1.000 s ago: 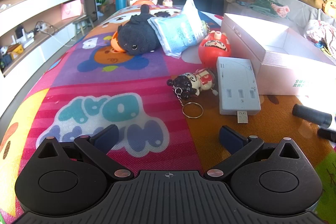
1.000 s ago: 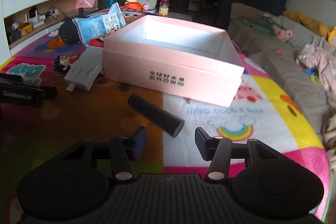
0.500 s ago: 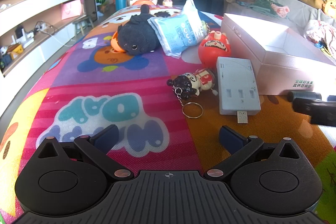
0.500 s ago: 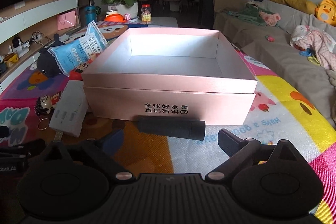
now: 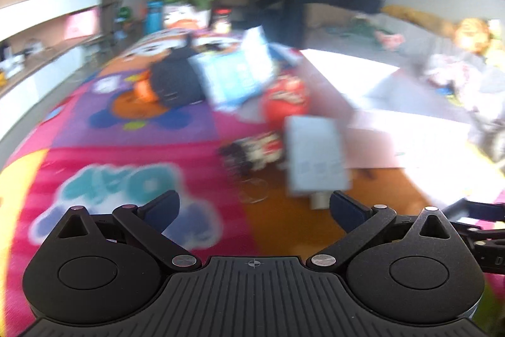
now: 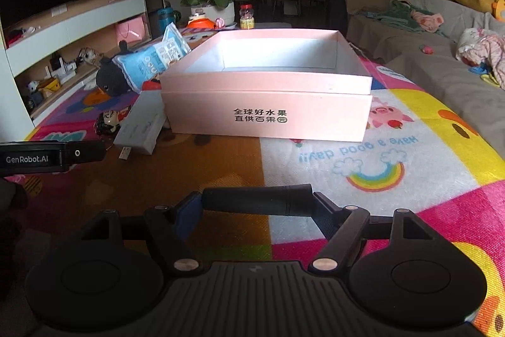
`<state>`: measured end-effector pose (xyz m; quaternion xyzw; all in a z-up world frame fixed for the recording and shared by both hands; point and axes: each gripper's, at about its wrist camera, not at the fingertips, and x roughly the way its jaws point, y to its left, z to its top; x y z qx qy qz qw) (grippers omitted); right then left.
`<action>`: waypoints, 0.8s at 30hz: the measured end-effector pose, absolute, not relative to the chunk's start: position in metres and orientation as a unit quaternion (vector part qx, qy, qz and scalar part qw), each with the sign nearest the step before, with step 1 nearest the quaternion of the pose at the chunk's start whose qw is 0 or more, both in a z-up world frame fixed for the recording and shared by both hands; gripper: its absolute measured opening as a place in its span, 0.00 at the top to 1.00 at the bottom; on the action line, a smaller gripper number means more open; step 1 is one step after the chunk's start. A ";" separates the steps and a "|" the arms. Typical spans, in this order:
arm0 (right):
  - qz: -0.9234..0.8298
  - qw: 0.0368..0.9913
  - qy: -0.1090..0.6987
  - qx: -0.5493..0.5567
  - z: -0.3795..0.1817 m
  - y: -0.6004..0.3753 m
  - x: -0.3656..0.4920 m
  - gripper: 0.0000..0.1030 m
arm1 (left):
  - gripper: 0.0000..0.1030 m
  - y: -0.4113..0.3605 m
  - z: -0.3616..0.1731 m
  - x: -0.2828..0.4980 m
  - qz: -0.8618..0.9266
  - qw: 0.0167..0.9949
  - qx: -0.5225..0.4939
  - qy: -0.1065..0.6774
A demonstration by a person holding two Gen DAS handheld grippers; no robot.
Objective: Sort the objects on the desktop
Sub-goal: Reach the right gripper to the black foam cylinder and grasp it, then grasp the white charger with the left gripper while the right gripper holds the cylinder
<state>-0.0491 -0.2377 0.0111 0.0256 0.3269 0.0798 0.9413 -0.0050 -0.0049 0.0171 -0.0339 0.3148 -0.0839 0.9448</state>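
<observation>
Sorting looks barely begun: the pink box (image 6: 268, 103) shows nothing inside. The right tool (image 6: 257, 204), its jaws closing, spans a black tube (image 6: 257, 198) lying crosswise at six o'clock from the box. The left tool (image 5: 254, 204) is spread, holding nothing. Toys, a snack bag and a grey pack wait at the box's nine o'clock.

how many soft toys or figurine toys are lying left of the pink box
3: a black plush under the blue packet, a red round doll against the pink box, and a keychain figurine beside the white device. More may be hidden.
</observation>
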 end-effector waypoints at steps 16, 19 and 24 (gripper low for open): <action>0.048 0.942 0.315 0.104 0.009 -0.260 -0.046 0.08 | 0.49 -0.055 0.017 0.005 -0.129 0.932 0.095 0.325; 0.047 0.943 0.314 0.103 0.010 -0.260 -0.045 0.08 | 0.49 -0.045 0.022 -0.026 -0.180 0.918 0.099 0.340; 0.042 0.944 0.313 0.099 0.010 -0.258 -0.046 0.06 | 0.28 -0.030 0.022 -0.059 -0.179 0.912 0.140 0.342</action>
